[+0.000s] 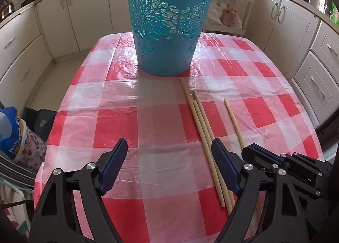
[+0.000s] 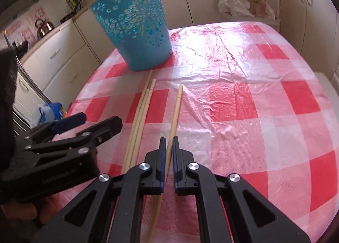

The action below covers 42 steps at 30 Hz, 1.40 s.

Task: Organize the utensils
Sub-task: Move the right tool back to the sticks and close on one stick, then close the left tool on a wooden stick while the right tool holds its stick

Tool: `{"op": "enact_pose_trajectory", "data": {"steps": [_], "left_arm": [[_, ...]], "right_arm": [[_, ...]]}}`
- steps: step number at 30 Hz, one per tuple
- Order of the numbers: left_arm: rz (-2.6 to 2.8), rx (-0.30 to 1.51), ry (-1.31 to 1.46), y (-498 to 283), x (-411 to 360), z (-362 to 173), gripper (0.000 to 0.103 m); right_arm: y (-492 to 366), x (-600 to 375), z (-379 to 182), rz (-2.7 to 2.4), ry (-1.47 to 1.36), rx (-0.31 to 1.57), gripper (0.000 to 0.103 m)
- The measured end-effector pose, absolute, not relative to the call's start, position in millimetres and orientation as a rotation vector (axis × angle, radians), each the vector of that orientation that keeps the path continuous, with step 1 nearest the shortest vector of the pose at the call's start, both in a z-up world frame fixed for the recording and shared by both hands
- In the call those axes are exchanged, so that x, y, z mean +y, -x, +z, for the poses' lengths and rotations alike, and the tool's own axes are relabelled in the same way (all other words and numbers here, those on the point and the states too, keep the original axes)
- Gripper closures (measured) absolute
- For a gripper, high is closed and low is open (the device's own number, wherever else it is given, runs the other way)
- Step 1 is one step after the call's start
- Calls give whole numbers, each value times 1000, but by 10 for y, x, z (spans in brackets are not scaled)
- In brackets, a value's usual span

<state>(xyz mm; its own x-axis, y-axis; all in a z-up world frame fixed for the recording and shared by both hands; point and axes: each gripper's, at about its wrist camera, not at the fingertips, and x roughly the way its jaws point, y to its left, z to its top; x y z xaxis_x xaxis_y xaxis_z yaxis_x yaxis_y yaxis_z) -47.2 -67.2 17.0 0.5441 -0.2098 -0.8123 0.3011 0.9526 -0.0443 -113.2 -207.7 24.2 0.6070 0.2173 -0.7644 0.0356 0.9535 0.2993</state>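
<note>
A blue cut-out basket (image 1: 167, 25) stands upright at the far side of the red-and-white checked table (image 1: 131, 120); it also shows in the right wrist view (image 2: 135, 27). Three wooden chopsticks (image 1: 201, 124) lie together in front of it, also seen in the right wrist view (image 2: 139, 111). A single chopstick (image 2: 175, 111) lies to their right, also in the left wrist view (image 1: 233, 120). My right gripper (image 2: 168, 143) is shut on this single chopstick, low at the table. My left gripper (image 1: 169, 147) is open and empty, left of the chopsticks; it shows in the right wrist view (image 2: 84, 124).
Cream kitchen cabinets (image 1: 53, 22) ring the table. A white rack with plastic bags (image 2: 245, 3) stands behind the table. A kettle (image 2: 43, 26) sits on the left counter. Bags (image 1: 14, 133) lie on the floor at the table's left.
</note>
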Motion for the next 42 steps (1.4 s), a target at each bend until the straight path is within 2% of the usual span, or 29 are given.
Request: {"op": "enact_pose_trajectory", "data": {"steps": [2, 10, 18, 20, 24, 25, 27, 29, 30, 40, 42], "left_arm": [[-312, 959, -115, 459, -686, 132, 30], [-317, 960, -144, 461, -743, 50, 31], [-349, 979, -144, 391, -815, 66, 43], [-330, 981, -168, 357, -844, 54, 49], [-328, 976, -191, 372, -854, 49, 51], [-326, 972, -193, 380, -847, 50, 56], [-332, 966, -193, 409, -826, 61, 71], [-348, 963, -203, 446, -801, 68, 95], [-358, 963, -208, 475, -787, 69, 98], [-316, 999, -106, 959, -362, 104, 98], [-325, 1026, -77, 956, -309, 125, 98]], "right_arm": [[1129, -2095, 238, 112, -316, 914, 98], [1136, -2136, 227, 124, -351, 910, 98], [1141, -2159, 222, 126, -363, 908, 98], [1143, -2171, 217, 128, -370, 908, 98], [1145, -2193, 208, 135, -388, 907, 98], [1145, -2197, 208, 136, -391, 907, 98], [1148, -2200, 210, 136, -393, 906, 98], [1152, -2198, 213, 135, -391, 906, 98], [1152, -2199, 212, 135, -390, 907, 98], [1120, -2079, 252, 99, -310, 928, 98], [1089, -2041, 267, 98, -283, 942, 93]]}}
